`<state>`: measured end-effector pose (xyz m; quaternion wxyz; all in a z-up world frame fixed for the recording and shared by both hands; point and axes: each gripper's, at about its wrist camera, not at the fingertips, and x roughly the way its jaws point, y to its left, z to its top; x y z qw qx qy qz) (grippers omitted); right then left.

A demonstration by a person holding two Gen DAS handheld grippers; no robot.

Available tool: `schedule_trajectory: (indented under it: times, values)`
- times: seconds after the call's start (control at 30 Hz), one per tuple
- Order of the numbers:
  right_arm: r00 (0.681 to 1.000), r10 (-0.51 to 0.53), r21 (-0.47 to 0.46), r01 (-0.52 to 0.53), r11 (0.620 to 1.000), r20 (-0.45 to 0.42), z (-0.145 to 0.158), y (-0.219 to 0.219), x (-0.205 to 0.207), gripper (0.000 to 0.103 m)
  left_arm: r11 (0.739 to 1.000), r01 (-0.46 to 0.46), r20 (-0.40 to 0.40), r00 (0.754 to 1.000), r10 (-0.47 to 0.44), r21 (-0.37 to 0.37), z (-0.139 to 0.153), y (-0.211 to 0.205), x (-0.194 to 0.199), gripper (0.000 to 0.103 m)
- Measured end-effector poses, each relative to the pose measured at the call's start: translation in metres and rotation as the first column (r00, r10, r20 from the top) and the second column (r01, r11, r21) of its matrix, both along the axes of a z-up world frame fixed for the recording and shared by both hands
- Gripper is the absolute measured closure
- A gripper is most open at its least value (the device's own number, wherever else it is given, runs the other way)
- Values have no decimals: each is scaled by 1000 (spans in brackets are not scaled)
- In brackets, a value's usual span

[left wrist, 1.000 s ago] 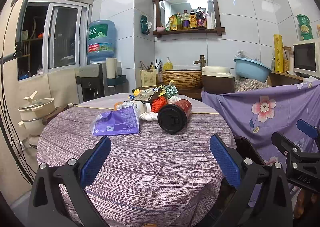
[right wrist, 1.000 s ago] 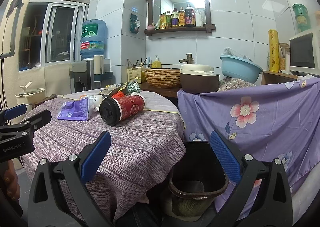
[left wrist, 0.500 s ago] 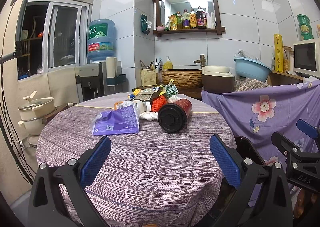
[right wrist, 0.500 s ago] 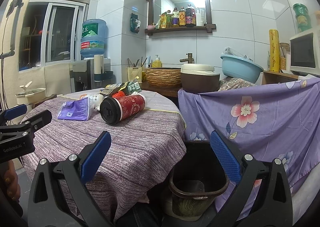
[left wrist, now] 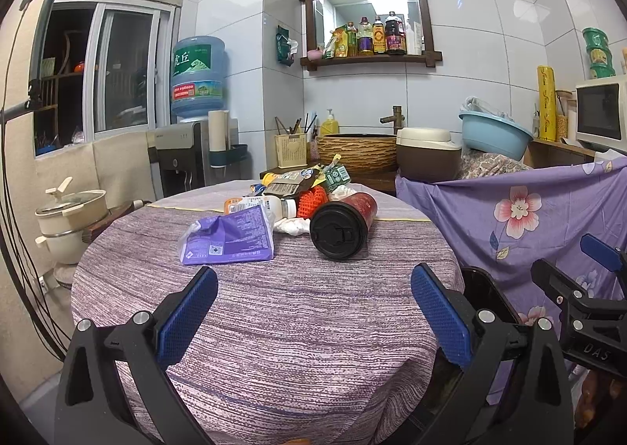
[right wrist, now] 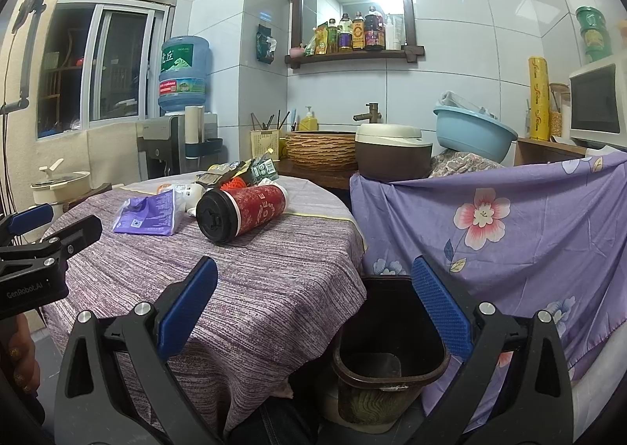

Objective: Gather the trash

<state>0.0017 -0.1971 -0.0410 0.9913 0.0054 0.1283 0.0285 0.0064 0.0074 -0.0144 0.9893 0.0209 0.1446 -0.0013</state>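
Note:
Trash lies in a heap on the far half of a round table [left wrist: 298, 327] with a purple striped cloth: a purple plastic packet [left wrist: 229, 236], a red cup with a black lid [left wrist: 343, 221] on its side, a white bottle [left wrist: 270, 206], crumpled tissue [left wrist: 292, 226], orange netting [left wrist: 311, 198] and wrappers behind. My left gripper [left wrist: 313, 311] hovers open over the near part of the table, empty. My right gripper [right wrist: 313, 304] is open and empty over the table's right edge, above a dark bin [right wrist: 392, 351] on the floor. The red cup [right wrist: 245, 213] and purple packet [right wrist: 151, 215] show ahead left.
A purple flowered cloth [right wrist: 509, 233] covers furniture right of the bin. Behind the table stand a counter with a basket sink [left wrist: 358, 151], a rice cooker [left wrist: 429, 153] and a water dispenser [left wrist: 194, 123]. A pot [left wrist: 70, 217] sits at the left.

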Motion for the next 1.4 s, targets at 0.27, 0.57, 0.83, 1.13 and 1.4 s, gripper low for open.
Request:
schedule_trajectory:
  times: [0.27, 0.57, 0.83, 1.13, 1.4]
  values:
    - [1000, 1, -3, -1, 1000, -27, -2, 1, 8, 5, 1000, 7, -25, 1000, -6, 9, -13, 1, 5, 5]
    - [990, 12, -5, -13, 1000, -140, -21, 0, 39, 5, 1000, 24, -140, 990, -22, 16, -34, 6, 25, 5]
    - [945, 121, 55, -109, 992, -303, -39, 9, 98, 5, 999, 30, -222, 975, -23, 30, -39, 23, 55, 5]
    - [875, 302, 315, -185, 931, -379, -13, 17, 192, 5, 997, 57, -263, 964, -41, 53, -25, 49, 100, 5]
    - [761, 432, 555, -114, 824, -484, 0, 32, 314, 5, 998, 53, -283, 958, -42, 31, -17, 73, 130, 5]
